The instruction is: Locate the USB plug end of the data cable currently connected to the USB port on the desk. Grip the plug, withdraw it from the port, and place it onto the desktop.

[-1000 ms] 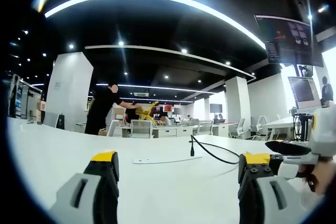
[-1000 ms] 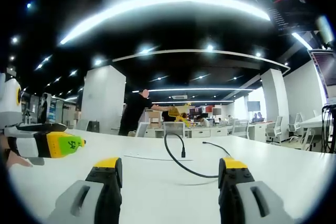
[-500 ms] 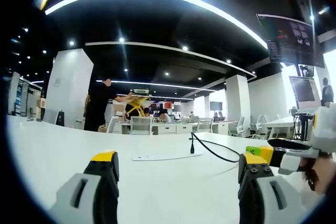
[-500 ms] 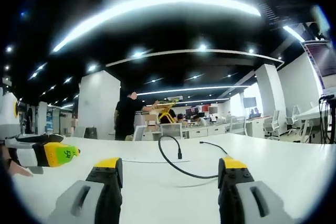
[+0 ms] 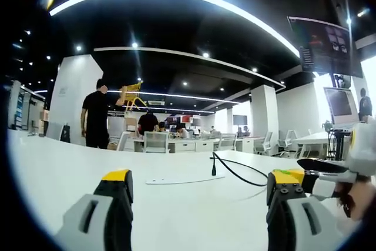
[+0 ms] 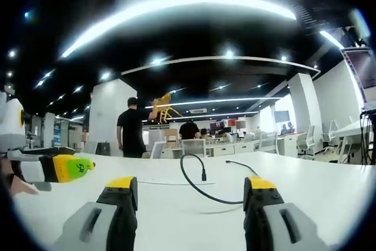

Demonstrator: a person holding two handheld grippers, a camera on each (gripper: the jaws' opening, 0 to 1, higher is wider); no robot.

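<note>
Two grippers low over the white worktop (image 5: 53, 174), both empty. Left gripper (image 5: 197, 204) has its jaws spread wide, nothing between them, touching nothing. Right gripper (image 6: 188, 207) the same, jaws wide apart and bare. Ahead lies the black cable (image 6: 197, 187), looping on the worktop, its plug (image 6: 203, 176) standing up at the loop's end, well apart from either gripper. In the left gripper view the cable (image 5: 238, 173) sits right of centre, beyond a flat white strip (image 5: 176, 179). Far back, a person (image 6: 130, 133) in black.
</note>
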